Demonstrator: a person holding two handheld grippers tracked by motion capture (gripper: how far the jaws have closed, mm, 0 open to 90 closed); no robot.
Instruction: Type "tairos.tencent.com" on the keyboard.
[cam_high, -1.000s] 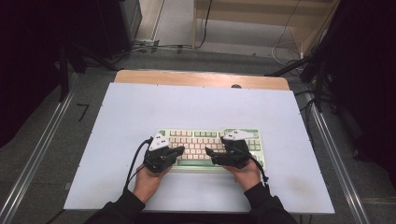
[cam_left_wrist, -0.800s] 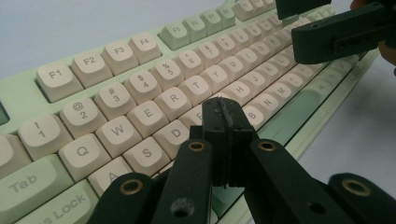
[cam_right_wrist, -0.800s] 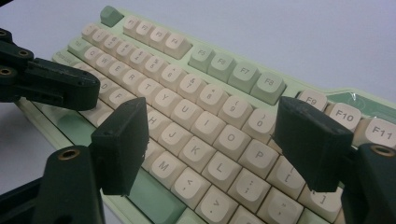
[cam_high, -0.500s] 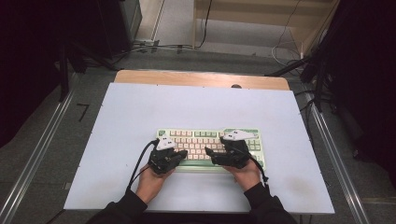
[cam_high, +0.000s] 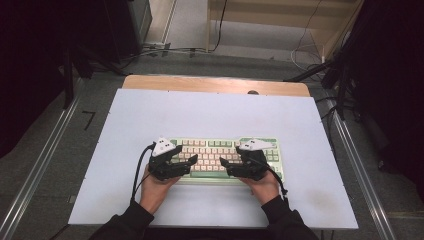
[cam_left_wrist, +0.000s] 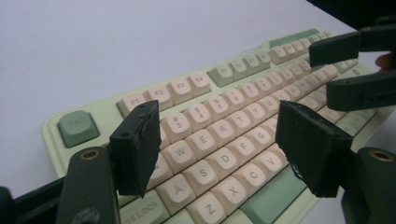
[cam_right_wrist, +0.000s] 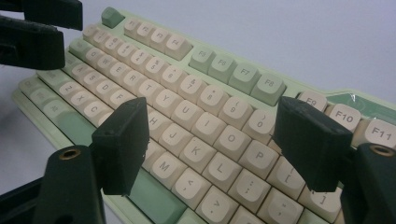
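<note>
A pale green keyboard (cam_high: 212, 150) with cream keys lies on the white table top (cam_high: 215, 115), near the front. My left gripper (cam_high: 191, 164) hovers over its left half, above the letter keys (cam_left_wrist: 224, 140). Its jaws have just been opening and now stand open (cam_left_wrist: 217, 109) with nothing gripped. My right gripper (cam_high: 225, 167) hovers over the right half, open (cam_right_wrist: 211, 105) above the keys around J, K and L (cam_right_wrist: 196, 149). The two grippers point at each other: the right one (cam_left_wrist: 322, 72) shows in the left gripper view, the left one (cam_right_wrist: 72, 30) in the right gripper view.
A wooden strip (cam_high: 215, 84) runs along the table's far edge. Metal rails (cam_high: 40, 170) flank both sides, and cables (cam_high: 165, 50) lie on the floor behind. Bare white surface lies beyond the keyboard and to either side.
The left gripper's jaws have spread apart, and that hand has shifted a little over the keyboard's left half. The right gripper has stayed where it was.
</note>
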